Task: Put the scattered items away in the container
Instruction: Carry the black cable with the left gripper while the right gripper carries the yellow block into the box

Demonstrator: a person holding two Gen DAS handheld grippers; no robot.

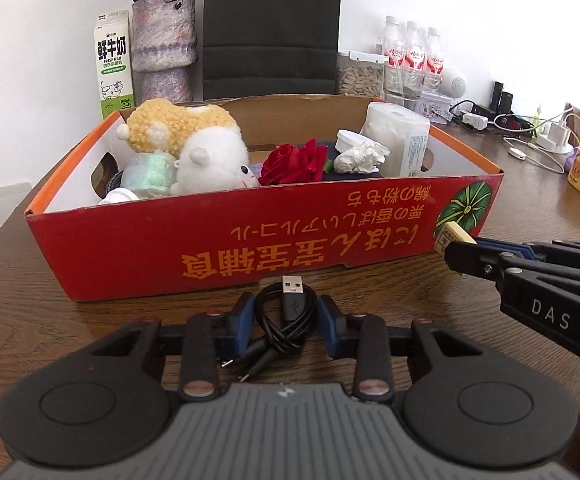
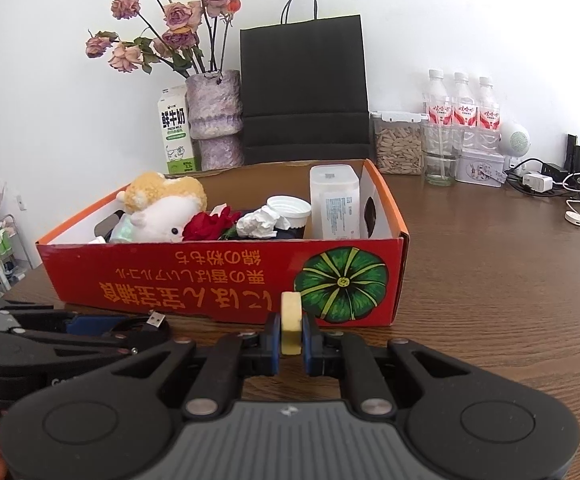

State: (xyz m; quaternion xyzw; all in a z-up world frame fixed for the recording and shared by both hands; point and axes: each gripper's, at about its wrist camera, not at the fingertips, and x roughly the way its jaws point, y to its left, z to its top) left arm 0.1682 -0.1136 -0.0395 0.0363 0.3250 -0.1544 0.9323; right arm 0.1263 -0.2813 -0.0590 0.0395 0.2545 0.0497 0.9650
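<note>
A: Left wrist view: the left gripper (image 1: pixel 286 322) sits low over the desk (image 1: pixel 90 332), its blue pads narrowed against either side of a coiled black USB cable (image 1: pixel 288 316). The plug end pokes up just ahead of the fingertips.

B: And beyond it?

A: The red cardboard box (image 1: pixel 226 248) stands right in front, just past the cable. Inside, left to right: a yellow-and-white plush toy (image 1: pixel 194 144), a red rose (image 1: pixel 293 162), crumpled tissue (image 1: pixel 359 158), a white tissue pack (image 1: pixel 399 136).

B: The other one?

A: The right gripper (image 1: pixel 455 250) comes in from the right of the left one (only its tip shows here). In the right wrist view, the right gripper (image 2: pixel 291 334) is nearly shut, clamped on a small cream eraser-like block (image 2: pixel 291 322) held above the desk, just short of the box's front wall by the green pumpkin print (image 2: pixel 341 284).
</note>
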